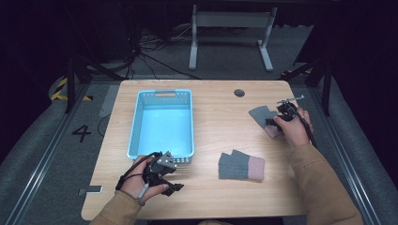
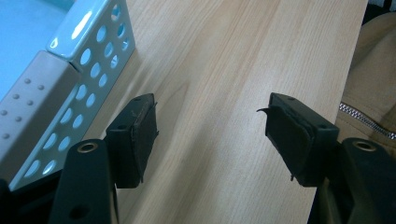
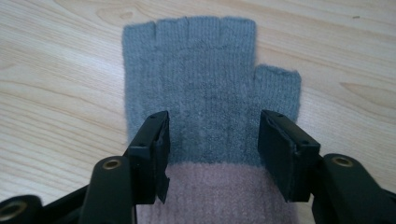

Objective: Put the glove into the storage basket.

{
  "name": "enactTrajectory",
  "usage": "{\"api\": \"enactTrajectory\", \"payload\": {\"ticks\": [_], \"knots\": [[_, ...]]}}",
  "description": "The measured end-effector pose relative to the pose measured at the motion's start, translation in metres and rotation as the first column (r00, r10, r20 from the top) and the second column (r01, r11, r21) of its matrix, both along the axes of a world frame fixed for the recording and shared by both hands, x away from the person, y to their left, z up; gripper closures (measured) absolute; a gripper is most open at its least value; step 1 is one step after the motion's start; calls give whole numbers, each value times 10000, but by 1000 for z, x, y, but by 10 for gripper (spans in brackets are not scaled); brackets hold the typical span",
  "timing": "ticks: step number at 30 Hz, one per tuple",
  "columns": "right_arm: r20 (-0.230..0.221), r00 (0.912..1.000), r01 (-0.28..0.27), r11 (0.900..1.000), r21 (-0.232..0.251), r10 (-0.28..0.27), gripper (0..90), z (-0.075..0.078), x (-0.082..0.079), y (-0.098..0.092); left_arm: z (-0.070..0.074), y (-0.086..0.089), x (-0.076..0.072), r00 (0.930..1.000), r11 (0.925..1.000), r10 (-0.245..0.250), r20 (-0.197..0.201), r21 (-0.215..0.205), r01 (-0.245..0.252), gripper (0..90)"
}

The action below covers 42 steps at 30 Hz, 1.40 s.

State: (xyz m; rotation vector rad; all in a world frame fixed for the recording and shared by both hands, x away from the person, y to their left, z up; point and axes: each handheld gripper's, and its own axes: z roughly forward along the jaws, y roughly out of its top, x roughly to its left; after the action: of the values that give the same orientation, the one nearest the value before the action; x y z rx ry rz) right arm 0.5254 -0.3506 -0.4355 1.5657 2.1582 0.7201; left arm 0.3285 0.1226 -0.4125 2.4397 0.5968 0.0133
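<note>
Your right gripper [image 3: 212, 154] sits over the far glove [image 3: 205, 88], jaws spread wide to either side of it just where the grey knit meets the pink cuff; the pads press on nothing, so you hold nothing there yet. That glove lies flat on the table [image 1: 211, 108] near its right edge, fingers pointing away from you. The second glove [image 1: 241, 166] lies flat nearer the front, between your two hands and well apart from the first.

Your left gripper [image 2: 212, 135] rests low at the front left, jaws wide apart with bare wood between them, just beside the near corner of the basket [image 2: 88, 60].

The blue basket [image 1: 161, 123] holds nothing that can be seen, so if the gloves are meant to go in, I judge the job barely begun: neither is lifted and both are left to move.

The table is pale wood grain with rounded corners and a round cable port [image 1: 239, 93] near the far edge. Beyond it the room is dark, with grey carpet, loose cables and the white legs of another desk [image 1: 230, 37].
</note>
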Motion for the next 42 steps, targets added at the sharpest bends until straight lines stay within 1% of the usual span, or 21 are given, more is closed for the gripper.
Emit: {"api": "enactTrajectory", "payload": {"ticks": [6, 7, 10, 14, 18, 19, 20, 21, 22, 24, 28, 32, 33, 36, 37, 41, 42], "knots": [[-85, 9999, 102, 9999, -29, -102, 448, -2, 2, 1, 0, 0, 0, 10000, 10000, -16, 19, 31, 16, 349], [-175, 9998, 122, 9997, -197, -125, 450, -2, 3, 3, 0, 0, 0, 10000, 10000, -41, 25, 58, 40, 349], [-181, 9997, 152, 9992, -375, -159, 467, -2, 4, 6, 0, -1, -1, 10000, 10000, -14, -7, 65, 14, 349], [-239, 9992, 307, 9992, -265, -313, 496, -3, 3, 7, -1, -2, -1, 10000, 9999, -54, 29, 87, 54, 349], [-404, 9988, 278, 9992, -282, -289, 582, -1, 5, 8, 0, -3, -2, 10000, 9999, -72, 36, 71, 72, 349], [-518, 9982, 276, 9992, -296, -291, 610, -1, 5, 8, 0, -3, -1, 9999, 9999, -113, 63, 92, 112, 349], [-518, 9982, 276, 9992, -296, -291, 610, -1, 5, 8, 0, -3, -1, 9999, 9999, -113, 63, 92, 112, 349], [-692, 9974, 201, 9995, -243, -217, 689, 1, 5, 10, 0, -3, -2, 9999, 9999, -104, 61, 106, 104, 349], [-712, 9973, 152, 9997, -214, -167, 719, 1, 6, 11, 0, -3, -2, 10000, 10000, -63, 61, 61, 63, 349], [-774, 9970, 73, 9998, -201, -88, 760, 2, 6, 12, 1, -2, -2, 9999, 9999, -91, 90, 115, 90, 349], [-711, 9974, -131, 9994, -314, 108, 780, 2, 5, 14, 1, -1, -2, 9999, 10000, -78, 71, 33, 77, 349], [-585, 9980, -227, 9997, -91, 221, 783, 3, 4, 11, 1, 0, -1, 10000, 10000, -35, 57, -10, 35, 349], [-439, 9988, -209, 9998, 19, 210, 785, 6, 3, 8, 2, 0, -1, 10000, 10000, -28, 86, -2, 28, 349], [-358, 9991, -233, 9997, 37, 234, 785, 9, 1, 7, 2, 0, -1, 9999, 10000, -6, 109, -34, 7, 349], [-314, 9991, -265, 9996, 81, 268, 784, 13, -1, 6, 3, 1, -1, 9999, 10000, -19, 126, -21, 19, 349], [-155, 9991, -386, 9993, 29, 386, 784, 23, -6, 5, 4, 0, -2, 9999, 10000, -3, 119, -45, 4, 349], [-155, 9991, -386, 9993, 29, 386, 784, 23, -6, 5, 4, 0, -2, 9999, 10000, -3, 119, -45, 4, 349]]}}
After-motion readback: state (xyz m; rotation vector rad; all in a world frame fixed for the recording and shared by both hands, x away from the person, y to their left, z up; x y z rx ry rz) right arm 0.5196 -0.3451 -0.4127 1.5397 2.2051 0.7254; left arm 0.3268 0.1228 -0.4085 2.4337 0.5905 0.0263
